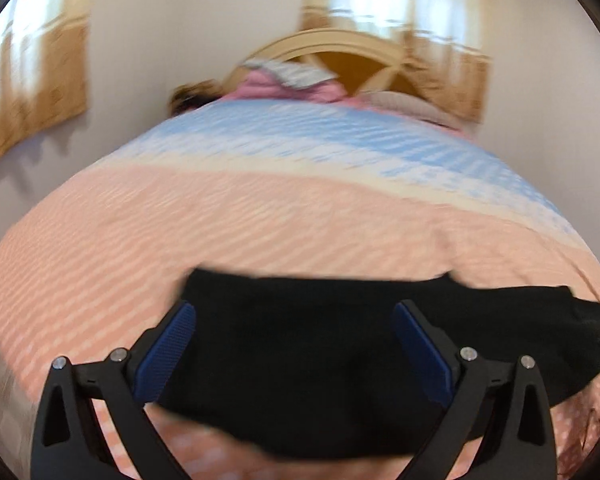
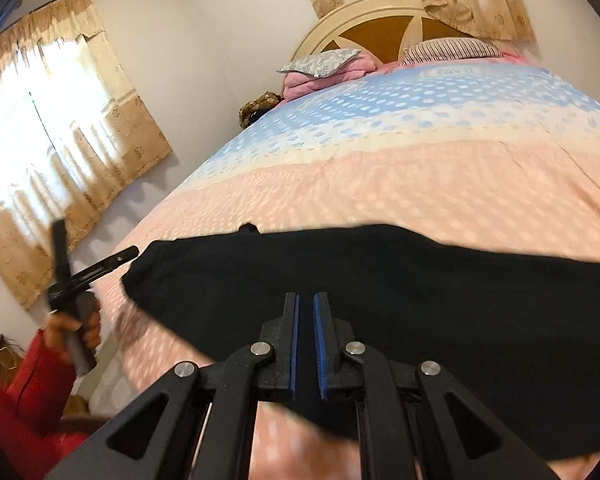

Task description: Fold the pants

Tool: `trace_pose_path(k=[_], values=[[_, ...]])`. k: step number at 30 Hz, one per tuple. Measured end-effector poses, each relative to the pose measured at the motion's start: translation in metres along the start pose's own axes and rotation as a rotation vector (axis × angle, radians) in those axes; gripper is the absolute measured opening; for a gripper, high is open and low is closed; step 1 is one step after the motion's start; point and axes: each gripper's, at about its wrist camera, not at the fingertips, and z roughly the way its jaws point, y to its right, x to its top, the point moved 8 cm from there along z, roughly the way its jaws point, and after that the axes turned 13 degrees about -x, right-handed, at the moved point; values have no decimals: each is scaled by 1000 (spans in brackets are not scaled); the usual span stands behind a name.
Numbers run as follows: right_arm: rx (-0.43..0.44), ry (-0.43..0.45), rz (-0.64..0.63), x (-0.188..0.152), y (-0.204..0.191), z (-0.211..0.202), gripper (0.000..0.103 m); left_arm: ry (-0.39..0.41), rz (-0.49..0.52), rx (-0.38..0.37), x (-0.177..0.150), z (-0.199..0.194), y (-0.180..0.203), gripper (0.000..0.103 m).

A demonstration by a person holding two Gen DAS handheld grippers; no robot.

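The black pants (image 1: 320,364) lie across the near end of the bed as a wide dark band; they also show in the right wrist view (image 2: 380,292). My left gripper (image 1: 296,312) is open wide, its blue-padded fingers (image 1: 168,352) spread above the pants' left part. It also shows from the side in the right wrist view (image 2: 100,264), at the pants' left edge. My right gripper (image 2: 306,300) is nearly shut with a narrow gap between its blue pads (image 2: 322,340); whether cloth sits in the gap cannot be told.
The bed cover (image 2: 380,176) is pink near me and blue farther off. Pillows and pink folded bedding (image 2: 324,68) lie by the headboard (image 2: 364,20). Curtained windows (image 2: 60,120) stand left and behind. A red-sleeved arm (image 2: 32,380) holds the left gripper.
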Motion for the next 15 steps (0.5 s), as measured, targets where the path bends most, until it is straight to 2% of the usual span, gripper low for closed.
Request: trace_pose_path(k=[3,4,6,8,10,12,15], values=[[70,-198,-31,-27,-45,67,9,-3,36,-52,7,19,35,101],[101,-186,-23,-32,-59,73,10,-12,41,-55,6,25,40,101],[108,-160,-56,-27,-73,68,19,-36,38,-41,4,36,42,101],[175,-112,-42,-13,-75,49,19,-46,19,-18,-3,37,37,101],[139,-13,-14,8,-47,19,20,-46,-2,30,-8,35,22,101],[15,33,22,22,-1,3,21,-49,-45,70,-19,31,5,101],[-109,-13,143,21,79,-5,21,-89,-116,113,-38,35,-23,101]])
